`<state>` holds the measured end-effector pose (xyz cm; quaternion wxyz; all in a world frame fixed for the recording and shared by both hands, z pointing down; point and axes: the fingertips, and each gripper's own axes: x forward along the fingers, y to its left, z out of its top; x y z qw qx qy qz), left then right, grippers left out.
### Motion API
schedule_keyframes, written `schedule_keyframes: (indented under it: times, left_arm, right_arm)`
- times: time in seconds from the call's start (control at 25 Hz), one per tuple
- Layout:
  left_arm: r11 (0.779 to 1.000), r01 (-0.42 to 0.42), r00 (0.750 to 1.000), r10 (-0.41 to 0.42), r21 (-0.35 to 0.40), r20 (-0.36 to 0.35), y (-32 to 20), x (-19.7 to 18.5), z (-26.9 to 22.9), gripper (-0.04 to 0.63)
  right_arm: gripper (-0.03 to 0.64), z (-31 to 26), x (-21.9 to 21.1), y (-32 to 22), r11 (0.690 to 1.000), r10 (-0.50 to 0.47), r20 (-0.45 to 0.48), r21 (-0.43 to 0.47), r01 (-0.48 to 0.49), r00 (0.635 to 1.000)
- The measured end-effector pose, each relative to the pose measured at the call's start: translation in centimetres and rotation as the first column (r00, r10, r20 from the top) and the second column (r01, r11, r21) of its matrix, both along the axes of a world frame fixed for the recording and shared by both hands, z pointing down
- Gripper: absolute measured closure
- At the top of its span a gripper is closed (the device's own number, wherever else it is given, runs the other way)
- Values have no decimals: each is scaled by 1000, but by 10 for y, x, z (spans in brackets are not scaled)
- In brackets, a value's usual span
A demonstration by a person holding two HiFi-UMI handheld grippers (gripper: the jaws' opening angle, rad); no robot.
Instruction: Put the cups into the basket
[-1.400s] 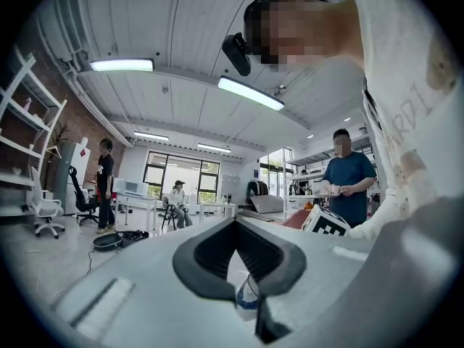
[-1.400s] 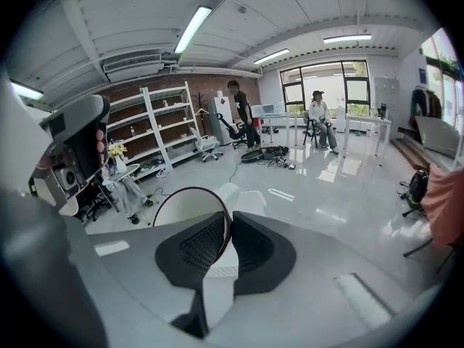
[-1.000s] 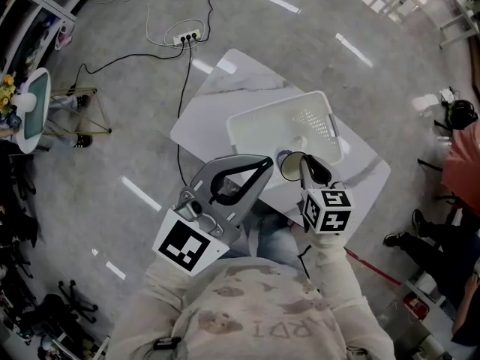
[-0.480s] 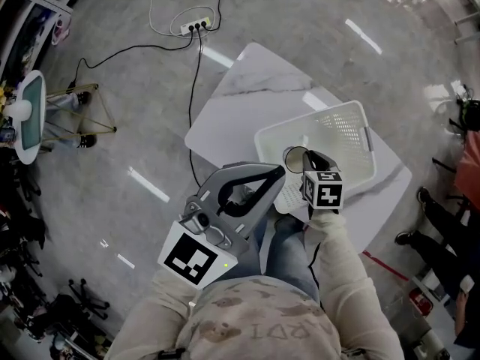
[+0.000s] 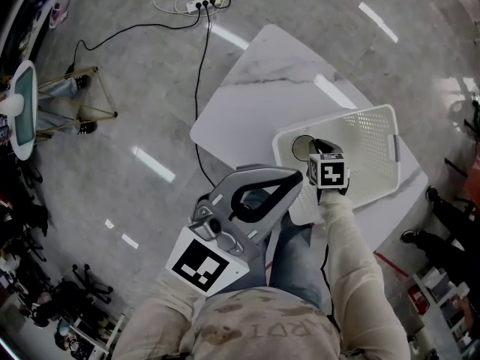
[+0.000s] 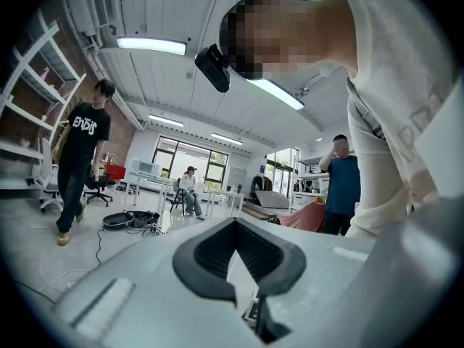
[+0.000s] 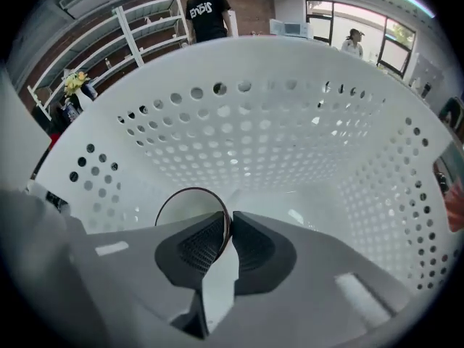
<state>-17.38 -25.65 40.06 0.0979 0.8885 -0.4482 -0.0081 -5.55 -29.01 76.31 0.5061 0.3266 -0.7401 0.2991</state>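
A white perforated basket (image 5: 373, 128) stands on the white marble table (image 5: 262, 88). My right gripper (image 5: 314, 145) reaches down inside the basket's near left corner. It is shut on the thin rim of a white cup (image 5: 303, 145). In the right gripper view the cup (image 7: 181, 210) hangs left of the pinching jaws (image 7: 228, 227), with the basket wall (image 7: 290, 122) all around. My left gripper (image 5: 294, 175) is shut with nothing in it, held off the table near the person's lap. In the left gripper view it (image 6: 235, 222) points out across the room.
A power strip (image 5: 204, 4) lies on the floor beyond the table, its black cable (image 5: 201, 88) running past the table's left edge. A small round stand (image 5: 19, 107) sits at far left. People (image 6: 80, 165) and desks fill the room behind.
My right gripper has carried the cup from over the basket's near rim down into the basket. The left gripper has stayed shut and held in place.
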Motion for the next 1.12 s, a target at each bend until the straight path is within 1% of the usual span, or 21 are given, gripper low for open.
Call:
schedule_keyframes:
  times: [0.12,0.32,0.48,0.6,0.68,0.72,0.8,0.88,1.0,1.12]
  left_arm:
    - [1000,-4,1000,4,-16,-11,-4,-1,10,595]
    - [1000,-3,1000,2,-31,-18,-5,-4,21,595]
    - [1000,0,1000,-1,-30,-25,-6,0,20,595]
    - [1000,-11,1000,11,-22,-16,-7,5,14,595]
    - [1000,-19,1000,19,-19,-12,-5,7,9,595]
    - [1000,-22,1000,21,-18,-12,-4,9,6,595]
    - [1000,-23,1000,23,-19,-18,0,12,-1,595]
    - [1000,-22,999,22,-17,-24,5,18,-10,595]
    - [1000,-29,999,29,-2,-24,10,29,-27,595]
    - [999,-39,999,39,19,-26,16,42,-47,595]
  right_arm:
    - [557,14,-2,-2,1000,-19,-16,-9,19,1000]
    - [560,19,-2,-1,1000,-23,1,-15,23,1000]
    - [548,19,-5,6,999,-38,18,-31,39,999]
    - [552,8,-3,5,1000,-22,30,-6,22,999]
    - [568,-6,-4,3,1000,-9,49,19,8,999]
    - [593,-14,-5,2,1000,-5,65,30,3,998]
    - [593,-36,-9,5,999,-2,114,48,-4,993]
    - [592,-64,-14,9,997,2,183,72,-15,983]
    - [592,-121,-20,12,989,1,302,138,-45,953]
    - [592,-186,-19,19,971,-18,398,225,-79,917]
